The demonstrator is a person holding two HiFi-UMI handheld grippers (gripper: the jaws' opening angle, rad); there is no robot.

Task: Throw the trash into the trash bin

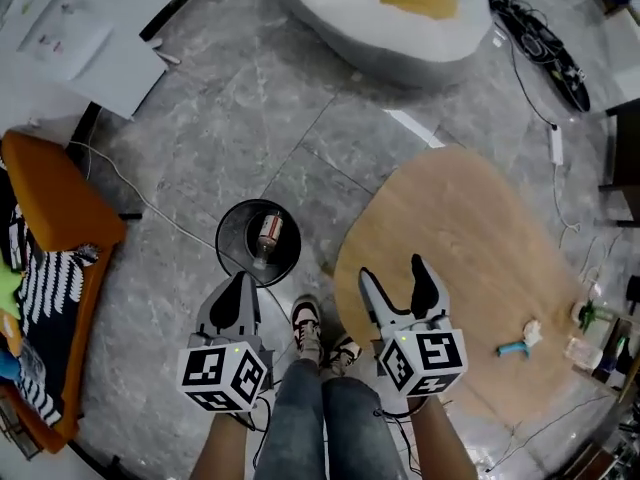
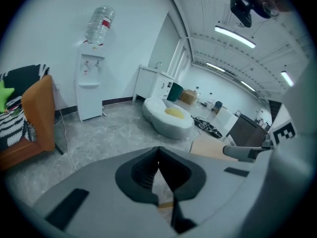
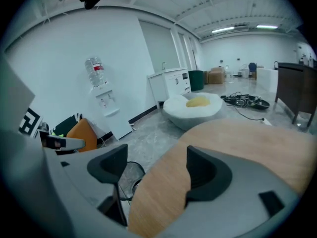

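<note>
No legible text anywhere. Red label on water bottle (image 2: 99,24) too small to read. Print on can (image 1: 268,233) inside trash bin (image 1: 220,243) blurred.

Trash bin (image 1: 219,240): round, black wire mesh, upright on grey floor (image 1: 250,98), just left of wooden table (image 1: 450,248). Inside: one can-like item (image 1: 270,230), white w/ red band. On table, far right: crumpled white scrap (image 1: 531,332) beside small blue piece (image 1: 511,348).
</note>
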